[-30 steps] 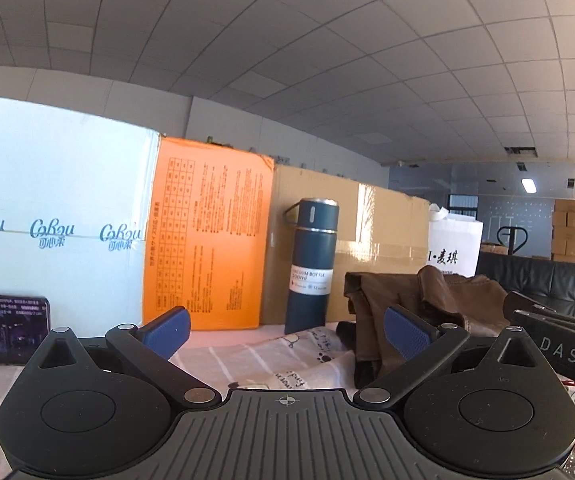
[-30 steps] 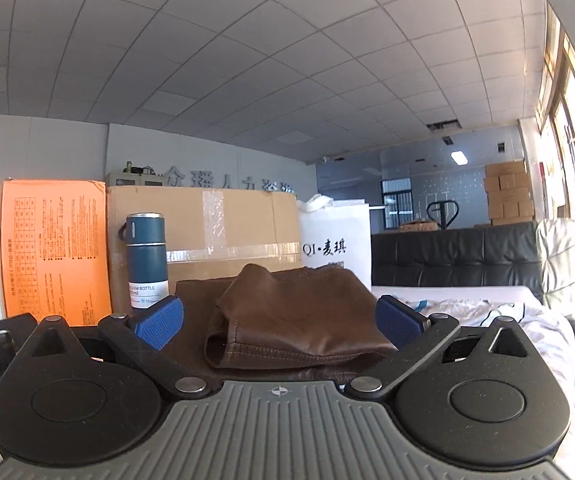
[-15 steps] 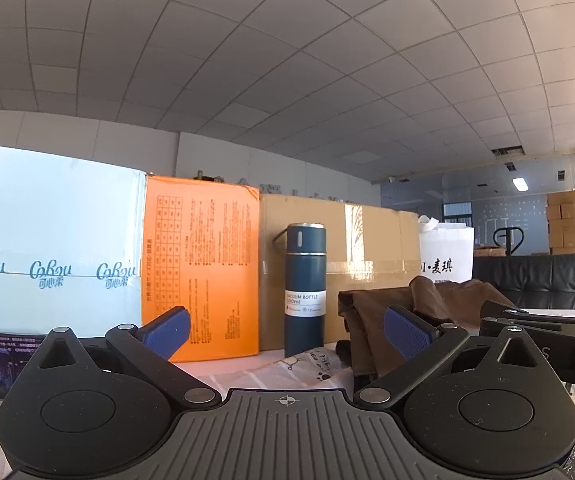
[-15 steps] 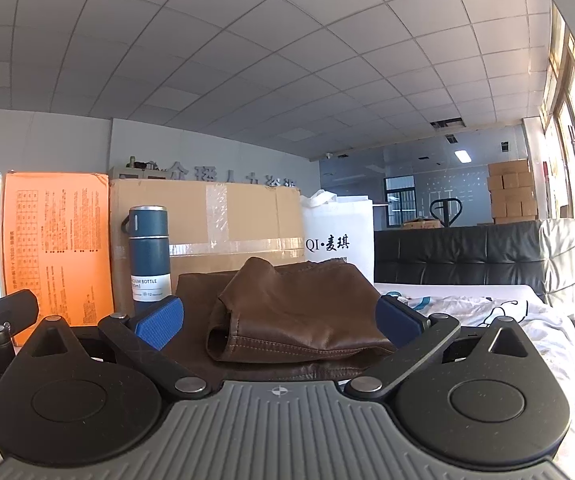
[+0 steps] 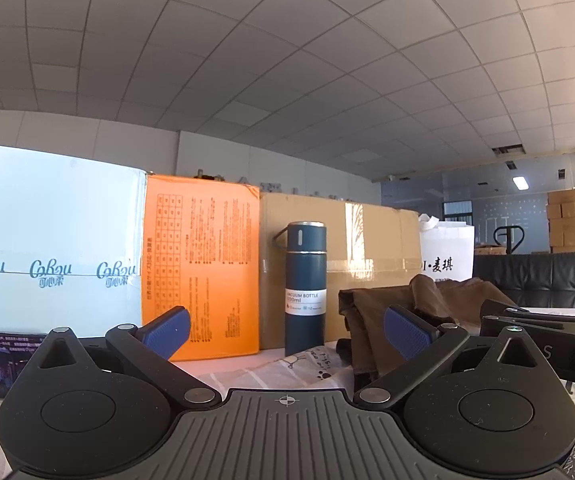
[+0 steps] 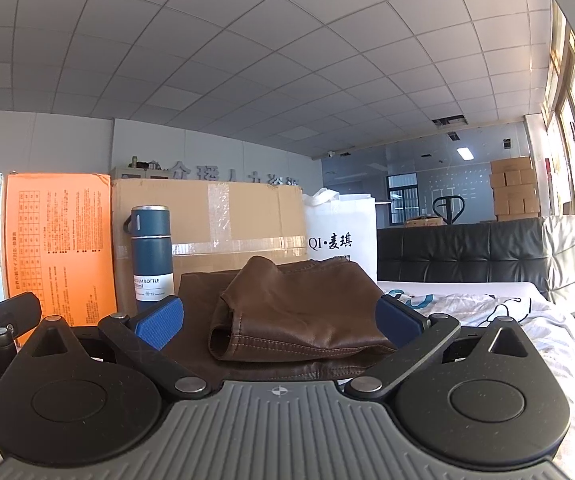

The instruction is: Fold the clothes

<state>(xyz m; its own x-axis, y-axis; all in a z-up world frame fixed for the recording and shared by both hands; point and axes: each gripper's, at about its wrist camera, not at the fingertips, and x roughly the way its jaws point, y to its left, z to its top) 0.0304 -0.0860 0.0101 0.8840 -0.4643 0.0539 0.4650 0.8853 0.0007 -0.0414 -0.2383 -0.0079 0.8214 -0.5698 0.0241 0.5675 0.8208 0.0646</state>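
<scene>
A brown leather garment [image 6: 299,312] lies folded in a heap on the patterned sheet, straight ahead of my right gripper [image 6: 279,320]. That gripper is open and empty, its blue pads either side of the heap but nearer to me. In the left wrist view the garment [image 5: 371,320] shows to the right, behind the right pad. My left gripper [image 5: 285,336] is open and empty, pointed at the boxes. The right gripper's body [image 5: 547,336] shows at the right edge.
A dark blue vacuum bottle [image 5: 305,286] stands upright left of the garment. Behind it stand an orange box [image 5: 201,272], a brown taped carton [image 6: 231,232], a pale blue box [image 5: 51,248] and a white bag [image 6: 341,236]. A black sofa [image 6: 459,252] is at the right.
Both views have tilted upward and show more ceiling. The garment has not moved. Both grippers stay open.
</scene>
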